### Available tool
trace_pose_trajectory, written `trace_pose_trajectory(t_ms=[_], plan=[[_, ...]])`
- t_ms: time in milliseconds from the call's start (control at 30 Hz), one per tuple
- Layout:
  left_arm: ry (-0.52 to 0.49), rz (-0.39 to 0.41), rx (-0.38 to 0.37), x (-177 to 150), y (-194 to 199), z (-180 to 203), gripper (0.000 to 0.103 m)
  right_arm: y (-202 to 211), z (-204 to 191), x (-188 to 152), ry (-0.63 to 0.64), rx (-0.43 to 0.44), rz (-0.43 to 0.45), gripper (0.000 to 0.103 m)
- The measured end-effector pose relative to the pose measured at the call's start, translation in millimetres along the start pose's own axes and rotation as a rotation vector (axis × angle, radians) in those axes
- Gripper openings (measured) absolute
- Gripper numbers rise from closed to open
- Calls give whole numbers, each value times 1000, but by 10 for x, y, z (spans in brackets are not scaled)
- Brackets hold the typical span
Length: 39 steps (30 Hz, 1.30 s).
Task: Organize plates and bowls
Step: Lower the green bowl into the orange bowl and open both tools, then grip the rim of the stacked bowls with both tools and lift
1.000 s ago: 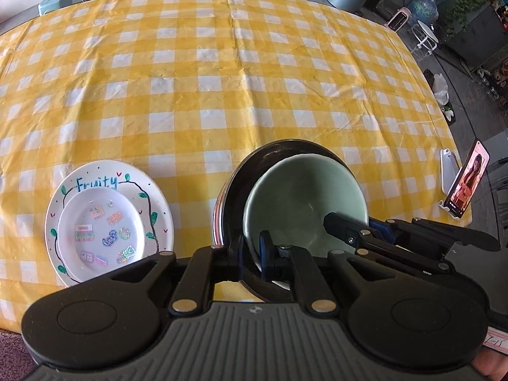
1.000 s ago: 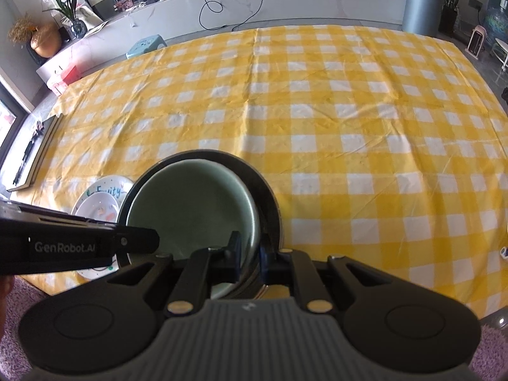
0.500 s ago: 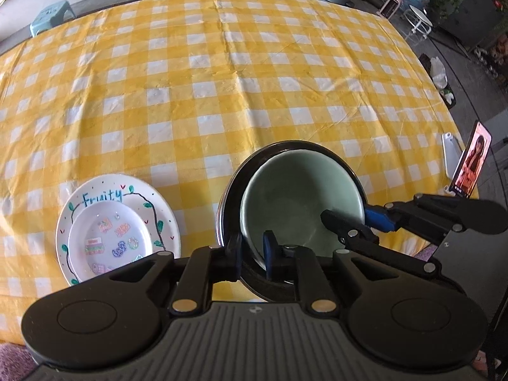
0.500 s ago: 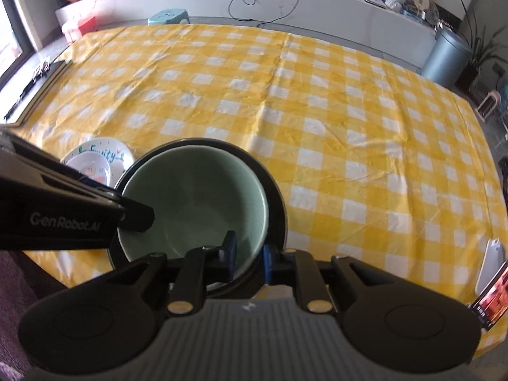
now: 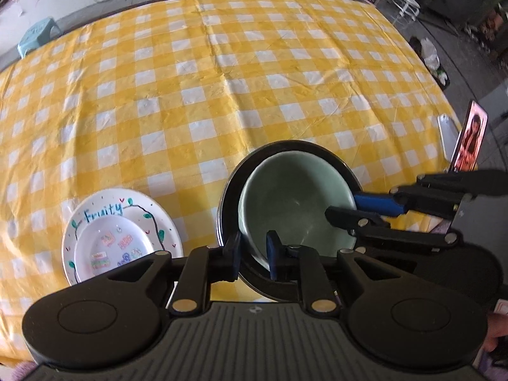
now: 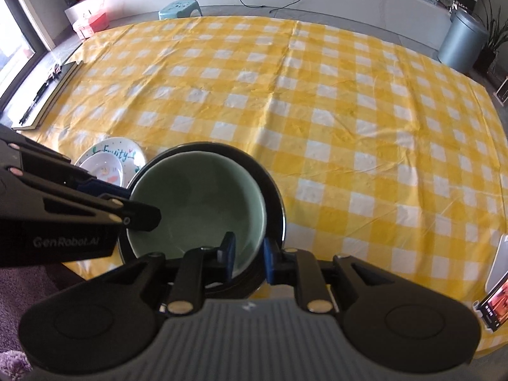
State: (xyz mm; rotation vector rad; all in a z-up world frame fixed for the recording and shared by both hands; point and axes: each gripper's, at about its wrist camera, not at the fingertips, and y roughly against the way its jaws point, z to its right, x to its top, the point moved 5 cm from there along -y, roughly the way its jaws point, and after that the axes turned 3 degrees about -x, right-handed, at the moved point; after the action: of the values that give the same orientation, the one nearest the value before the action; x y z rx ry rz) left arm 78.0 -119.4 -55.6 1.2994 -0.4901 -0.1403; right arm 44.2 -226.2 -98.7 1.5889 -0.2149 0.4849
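Note:
A pale green bowl (image 5: 292, 203) sits nested inside a black bowl (image 5: 304, 146) near the table's front edge; both also show in the right wrist view, the green bowl (image 6: 203, 203) inside the black bowl (image 6: 273, 190). My left gripper (image 5: 253, 255) is shut on the stacked rims at their left side. My right gripper (image 6: 247, 258) is shut on the rims at their right side. A small white plate (image 5: 111, 250) lies on a larger white "Fruity" plate (image 5: 127, 204) to the left on the cloth.
The table carries a yellow checked cloth (image 5: 222, 79). A phone on a stand (image 5: 470, 139) stands at the right edge. A dark flat board (image 6: 47, 92) lies at the far left edge. A stool (image 6: 179, 8) and a bin (image 6: 460, 41) stand beyond the table.
Both grippers and the nested bowls have risen and drawn back a little from the table. The grips on the rims are unchanged. The plates have not moved.

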Motion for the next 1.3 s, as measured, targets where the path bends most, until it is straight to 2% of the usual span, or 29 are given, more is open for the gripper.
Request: trace_pose_trajectory(t_ms=[233, 300, 400, 533, 567, 633, 767, 867, 900, 1100, 1200, 1300], plan=[[-66, -7, 36, -4, -30, 71, 23, 45, 68, 19, -38, 28, 10, 15], [-76, 5, 50, 8, -5, 74, 30, 84, 76, 20, -39, 28, 20, 16], [-99, 37, 68, 63, 59, 94, 39, 233, 66, 61, 0, -22, 82, 21], [-86, 62, 48, 95, 129, 92, 41, 284, 108, 101, -13, -16, 91, 22], [-82, 74, 42, 92, 154, 89, 42, 269, 117, 89, -19, -22, 91, 23], [-72, 99, 26, 85, 202, 76, 51, 254, 134, 57, -40, -14, 100, 40], [-49, 152, -29, 49, 284, 28, 58, 237, 141, 2, -81, 7, 124, 48], [-29, 224, -19, 15, 382, -47, 64, 282, 150, -24, -103, 3, 161, 54], [-21, 249, -19, 2, 412, -73, 68, 304, 174, -33, -119, 3, 178, 56], [36, 379, -25, -139, 485, -218, 80, 312, 304, -133, -238, 21, 222, 58], [107, 451, -30, -243, 461, -300, 87, 232, 367, -207, -311, 35, 225, 67], [237, 466, -80, -338, 349, -428, 87, 82, 424, -287, -397, 67, 197, 70]])
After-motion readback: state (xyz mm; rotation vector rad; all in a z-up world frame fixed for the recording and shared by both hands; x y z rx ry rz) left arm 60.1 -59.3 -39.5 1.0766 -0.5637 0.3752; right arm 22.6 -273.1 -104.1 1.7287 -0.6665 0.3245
